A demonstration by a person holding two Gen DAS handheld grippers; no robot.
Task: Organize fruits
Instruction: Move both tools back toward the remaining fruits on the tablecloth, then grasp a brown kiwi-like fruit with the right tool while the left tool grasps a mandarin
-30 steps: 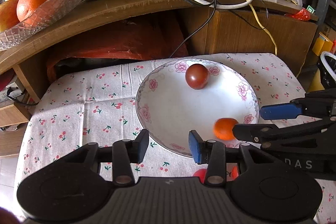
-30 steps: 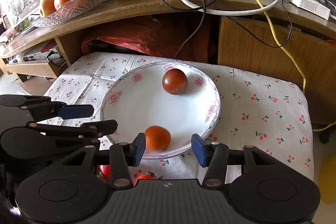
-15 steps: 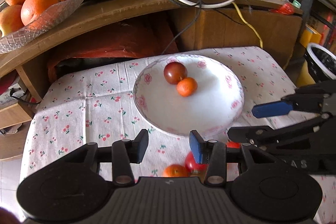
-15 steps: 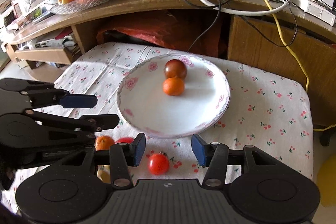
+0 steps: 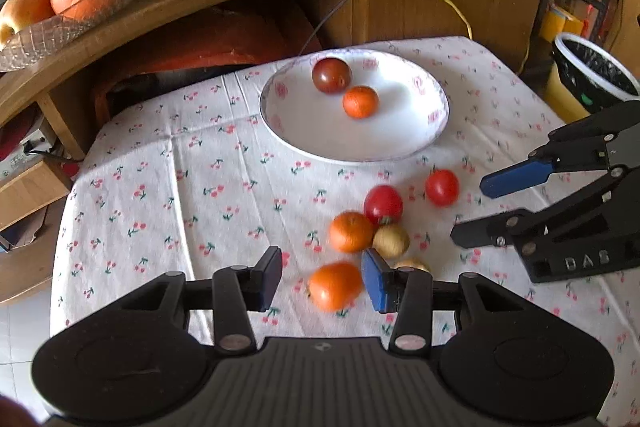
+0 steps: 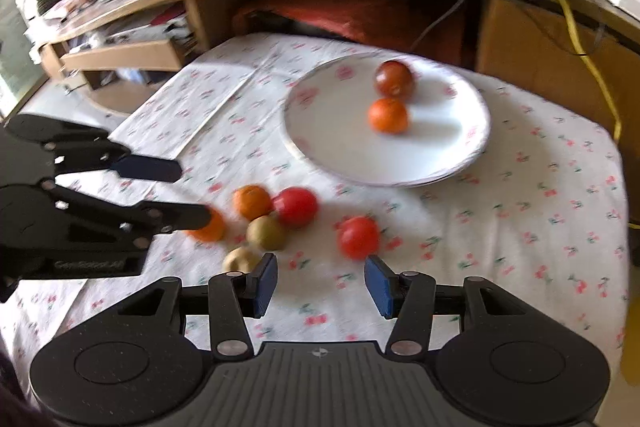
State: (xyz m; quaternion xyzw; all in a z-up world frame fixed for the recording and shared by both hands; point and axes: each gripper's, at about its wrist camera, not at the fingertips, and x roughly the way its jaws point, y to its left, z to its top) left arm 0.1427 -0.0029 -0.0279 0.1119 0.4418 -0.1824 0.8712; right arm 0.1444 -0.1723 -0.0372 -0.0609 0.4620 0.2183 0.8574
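A white floral plate on a cherry-print tablecloth holds a dark tomato touching a small orange at the plate's 12 o'clock. At the plate's 6 o'clock, loose fruit clusters on the cloth: two red tomatoes, two more small oranges and two tan fruits. The left gripper is spread wide, empty, one orange between its fingers. The right gripper is also spread and empty, a red tomato just ahead at 12 o'clock.
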